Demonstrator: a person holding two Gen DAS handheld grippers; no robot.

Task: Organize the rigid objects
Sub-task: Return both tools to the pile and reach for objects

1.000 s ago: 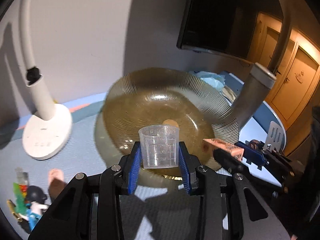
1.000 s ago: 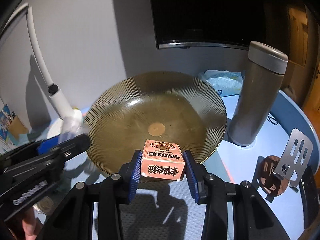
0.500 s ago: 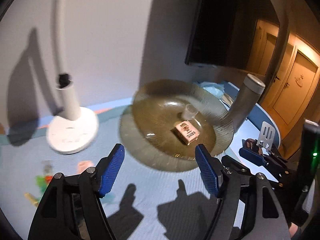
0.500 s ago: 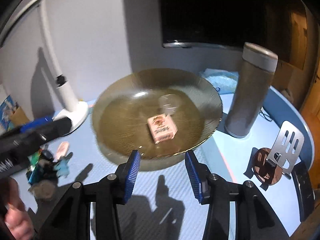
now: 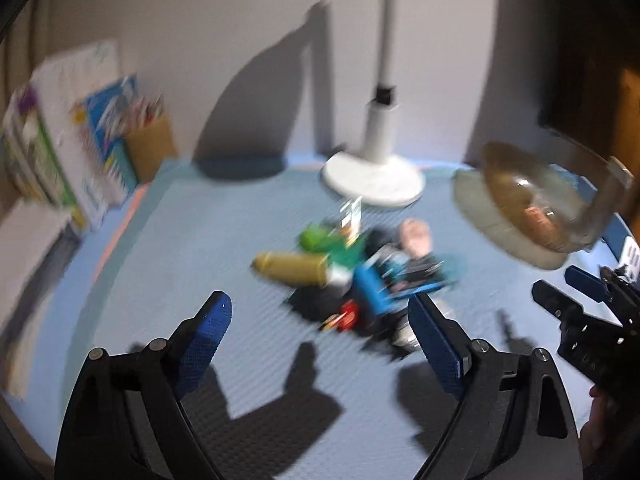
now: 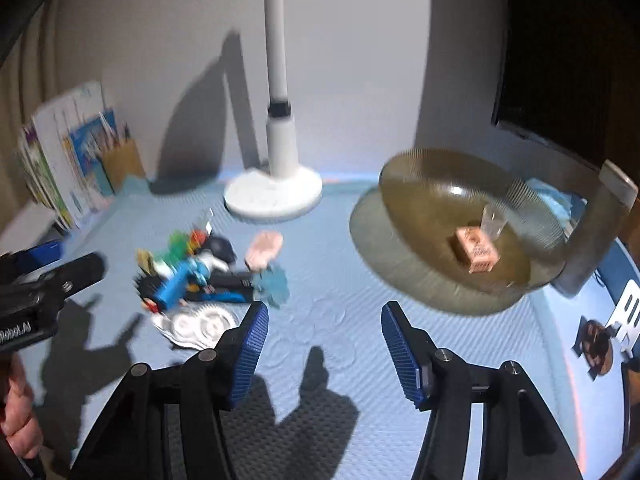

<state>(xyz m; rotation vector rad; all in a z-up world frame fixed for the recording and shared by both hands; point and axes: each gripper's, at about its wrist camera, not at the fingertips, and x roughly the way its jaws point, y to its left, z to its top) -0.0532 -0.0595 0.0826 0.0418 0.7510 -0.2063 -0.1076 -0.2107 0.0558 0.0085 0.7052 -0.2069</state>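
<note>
Both grippers are empty, and the jaws of both are opening, with nothing between them. The left gripper (image 5: 316, 334) stands wide; the right gripper (image 6: 324, 340) is narrower.

The things that remain to be sorted lie in one small pile of toys (image 6: 200, 268) on the blue mat (image 6: 320, 360), near the white lamp base (image 6: 274, 196). The amber glass bowl (image 6: 420, 184) at the far right already holds a small pink box (image 6: 476, 250) and a clear cup (image 6: 494, 222).

What matters for the next reach: in the left wrist view the pile (image 5: 360, 272) sits straight ahead, just beyond the open fingers – so this gripper seems the nearer one. In the right wrist view the pile is off to the left of the fingers, and the bowl to the right.

A yellowish long piece (image 5: 292, 266) lies at the left edge of the pile, its long axis running about left to right. The picture is blurred, so what it is I cannot tell. A pink piece (image 6: 264, 248) lies on the far side.
</note>
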